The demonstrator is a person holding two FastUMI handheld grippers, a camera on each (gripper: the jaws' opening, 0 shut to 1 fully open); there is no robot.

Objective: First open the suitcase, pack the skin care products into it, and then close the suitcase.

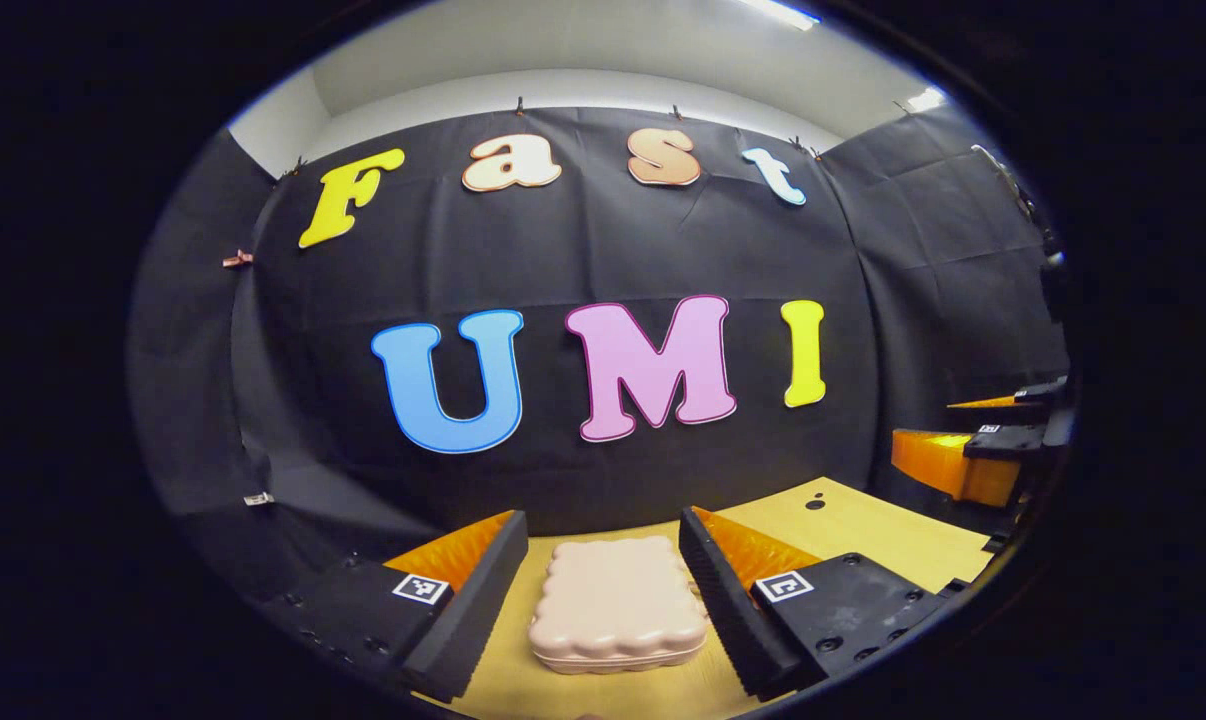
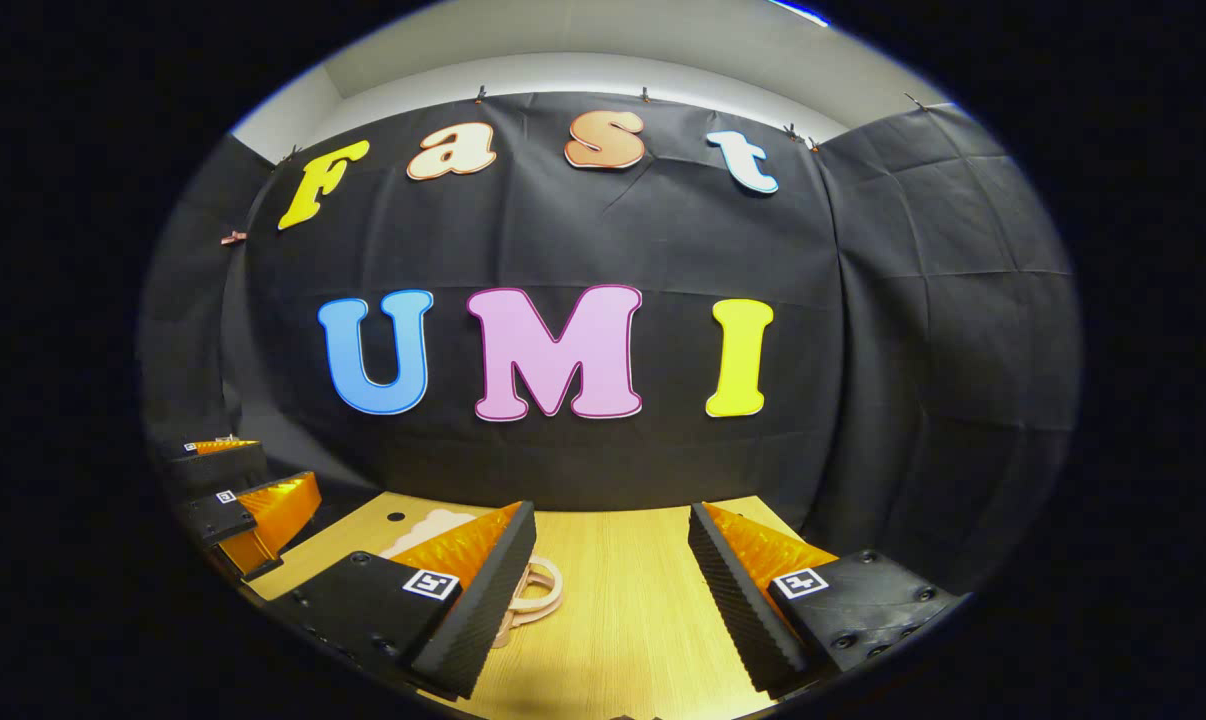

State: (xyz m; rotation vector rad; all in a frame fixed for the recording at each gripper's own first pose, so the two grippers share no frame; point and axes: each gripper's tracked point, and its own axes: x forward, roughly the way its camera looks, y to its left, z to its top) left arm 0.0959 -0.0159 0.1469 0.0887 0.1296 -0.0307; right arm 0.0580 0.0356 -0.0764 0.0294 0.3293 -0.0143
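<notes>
**Closed case on the table, both grippers above it**

The suitcase (image 1: 618,615) is a small pale pink case with a scalloped, biscuit-like outline and a smooth, softly quilted lid. It lies flat and shut on the wooden table (image 1: 863,530), its two halves meeting in a thin seam along the near side. In the left gripper view it sits between the fingers of the left gripper (image 1: 603,590), which stand wide apart and touch nothing; bare wood shows on either side of the case between it and each ribbed finger.

In the right gripper view the case's looped handle (image 2: 541,592) pokes out from behind the left finger of the right gripper (image 2: 611,590), with a strip of the scalloped edge (image 2: 433,525) showing past that finger. This gripper's fingers are also spread, with plain wood grain between them and nothing held.

The tabletop is light, straight-grained wood with a small dark hole (image 1: 814,504) near its far edge. Beyond that edge hangs the black cloth wall (image 2: 913,350), creased and pinned along the top. Each gripper shows at the side of the other's view, well apart.
</notes>
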